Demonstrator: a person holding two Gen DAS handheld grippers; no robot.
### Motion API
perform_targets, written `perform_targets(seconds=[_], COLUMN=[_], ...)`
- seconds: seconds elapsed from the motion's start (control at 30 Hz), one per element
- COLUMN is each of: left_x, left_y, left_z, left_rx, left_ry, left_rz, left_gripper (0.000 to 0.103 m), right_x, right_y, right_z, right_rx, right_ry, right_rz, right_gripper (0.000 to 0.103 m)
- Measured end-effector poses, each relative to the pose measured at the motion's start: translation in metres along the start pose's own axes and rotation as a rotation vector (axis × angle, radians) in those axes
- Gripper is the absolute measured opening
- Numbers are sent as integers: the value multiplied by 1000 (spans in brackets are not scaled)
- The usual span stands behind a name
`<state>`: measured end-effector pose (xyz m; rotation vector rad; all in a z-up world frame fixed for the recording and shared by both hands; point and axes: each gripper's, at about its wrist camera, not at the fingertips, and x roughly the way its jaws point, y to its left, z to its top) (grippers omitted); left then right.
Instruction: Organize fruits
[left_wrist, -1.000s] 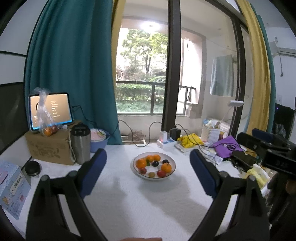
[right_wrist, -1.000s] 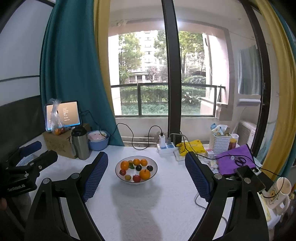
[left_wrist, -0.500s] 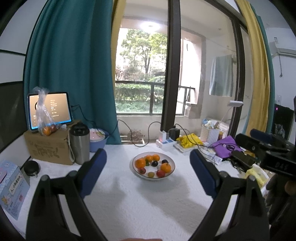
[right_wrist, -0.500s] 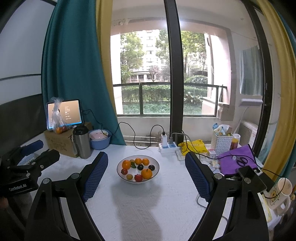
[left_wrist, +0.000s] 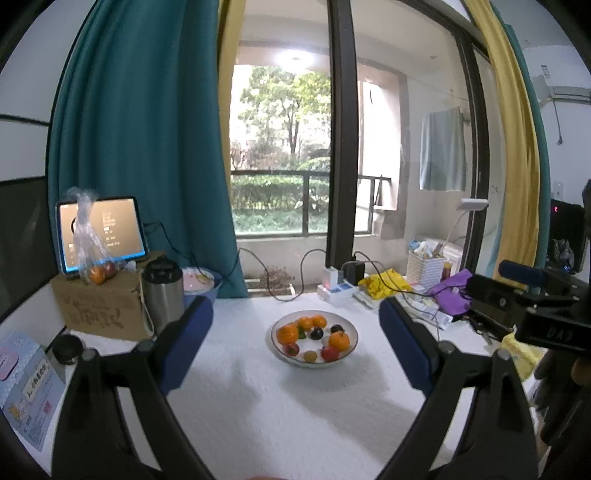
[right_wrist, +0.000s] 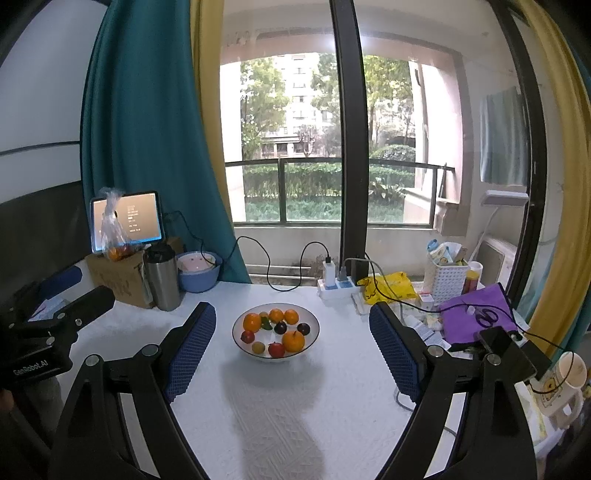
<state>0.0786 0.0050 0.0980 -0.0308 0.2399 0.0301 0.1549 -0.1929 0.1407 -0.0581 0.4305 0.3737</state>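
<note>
Both my claws hang wide open above the white bench (left_wrist: 258, 413), nothing gripped: left claw (left_wrist: 295, 347), right claw (right_wrist: 291, 347). Blue pads (right_wrist: 190, 345) frame the fruit bowl (right_wrist: 275, 334) in each view; it sits on the bench ahead, centred, well apart from either claw. In the bowl: oranges (right_wrist: 293, 341), a red apple (right_wrist: 276, 349), dark plums (right_wrist: 303, 328), a small yellow fruit (right_wrist: 258, 347). Further left, steel flask (left_wrist: 162, 295) beside a cardboard box (left_wrist: 98, 308); on the box a plastic bag of fruit (left_wrist: 90, 254) in front of a tablet (left_wrist: 101, 230). Blue basin (right_wrist: 199, 271) behind the flask. Far right: power strip (right_wrist: 336, 288), yellow bag (right_wrist: 386, 288), white basket (right_wrist: 445, 280), purple cloth (right_wrist: 476, 314). Window behind.
</note>
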Motion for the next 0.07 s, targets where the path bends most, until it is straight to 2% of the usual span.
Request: perform_targets(seconds=[0.07], left_x=[8], left_y=[-1], left_z=[-4], left_rx=[18], left_ry=[-13], left_rz=[7], left_gripper=[92], right_x=[5], right_y=[-1], right_z=[-1], right_rx=[-4], right_ry=[6], right_rz=[0], right_gripper=[88])
